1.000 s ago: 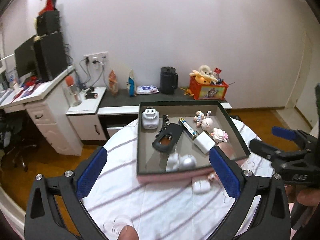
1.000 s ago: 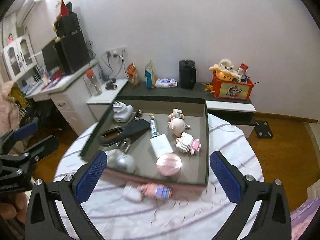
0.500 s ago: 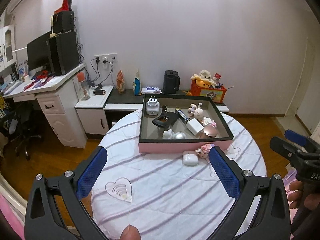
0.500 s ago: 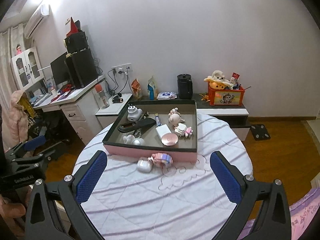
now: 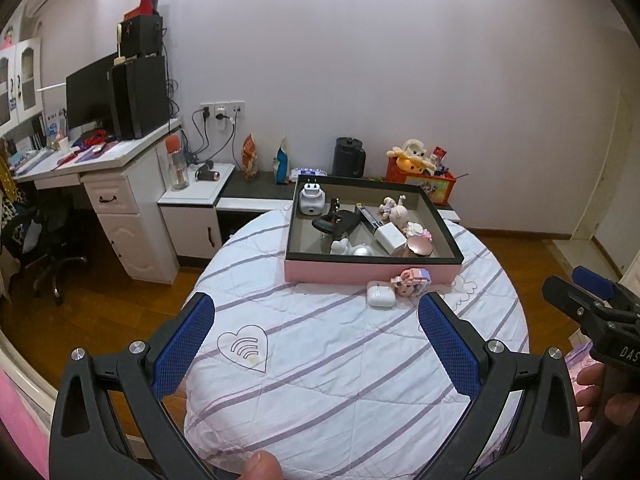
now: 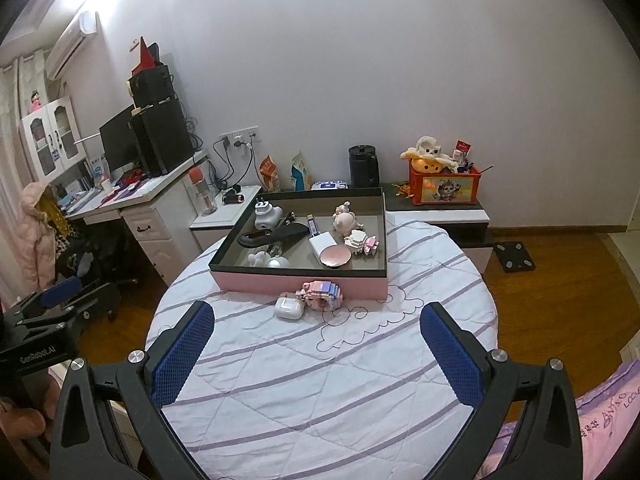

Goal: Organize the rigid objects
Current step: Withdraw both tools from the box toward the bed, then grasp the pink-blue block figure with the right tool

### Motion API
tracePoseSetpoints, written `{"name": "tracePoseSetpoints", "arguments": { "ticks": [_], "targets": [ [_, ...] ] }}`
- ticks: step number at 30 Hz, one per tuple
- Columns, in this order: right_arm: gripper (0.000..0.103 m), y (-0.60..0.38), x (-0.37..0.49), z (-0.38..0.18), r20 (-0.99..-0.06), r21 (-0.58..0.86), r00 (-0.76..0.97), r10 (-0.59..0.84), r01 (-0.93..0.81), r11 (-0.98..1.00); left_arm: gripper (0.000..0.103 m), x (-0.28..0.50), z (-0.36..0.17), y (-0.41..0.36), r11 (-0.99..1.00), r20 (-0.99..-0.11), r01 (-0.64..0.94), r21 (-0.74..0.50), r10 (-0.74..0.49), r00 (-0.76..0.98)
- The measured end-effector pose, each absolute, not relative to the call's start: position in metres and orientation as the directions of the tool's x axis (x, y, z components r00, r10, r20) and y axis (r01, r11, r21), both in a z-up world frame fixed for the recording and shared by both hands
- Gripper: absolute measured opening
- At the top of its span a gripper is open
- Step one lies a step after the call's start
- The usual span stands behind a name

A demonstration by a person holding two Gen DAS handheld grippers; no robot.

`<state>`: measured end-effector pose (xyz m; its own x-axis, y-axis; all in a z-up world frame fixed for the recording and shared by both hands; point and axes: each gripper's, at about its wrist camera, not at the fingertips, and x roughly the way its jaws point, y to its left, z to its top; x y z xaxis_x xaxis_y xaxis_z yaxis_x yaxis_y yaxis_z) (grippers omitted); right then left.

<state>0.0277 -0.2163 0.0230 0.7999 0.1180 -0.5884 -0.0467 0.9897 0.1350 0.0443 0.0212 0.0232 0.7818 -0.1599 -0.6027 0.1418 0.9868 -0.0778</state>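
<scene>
A pink box with a dark rim [image 5: 372,273] [image 6: 300,282] sits at the far side of the round table. It holds a white plug adapter [image 5: 311,202], a black case, a white charger, a round pink compact [image 6: 336,257] and small figurines. A white earbuds case [image 5: 380,296] [image 6: 289,307] and a pink block figure [image 5: 412,280] [image 6: 320,294] lie on the cloth against the box's front wall. My left gripper [image 5: 314,312] hangs open and empty over the near part of the table. My right gripper [image 6: 316,314] is also open and empty, well short of both items.
The table carries a white quilted cloth with purple stripes [image 5: 340,368]. Behind it stand a low cabinet with a black kettle [image 5: 348,158] and an orange toy box [image 5: 420,184]. A desk with a monitor [image 5: 100,92] and an office chair [image 5: 52,240] are at the left.
Both grippers have drawn back from the box toward the near edge of the table. The box and the two items before it now look much smaller. Nothing was picked up.
</scene>
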Motion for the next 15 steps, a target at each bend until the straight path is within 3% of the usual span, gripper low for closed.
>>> {"name": "tracePoseSetpoints", "arguments": {
  "ticks": [15],
  "targets": [
    [0.103,-0.214,0.042,0.008,-0.628,0.12,0.771,0.108,-0.041,0.992,0.103,0.054,0.009,0.024,0.987,-0.629,0.133,-0.085,-0.157,0.761]
  ]
}}
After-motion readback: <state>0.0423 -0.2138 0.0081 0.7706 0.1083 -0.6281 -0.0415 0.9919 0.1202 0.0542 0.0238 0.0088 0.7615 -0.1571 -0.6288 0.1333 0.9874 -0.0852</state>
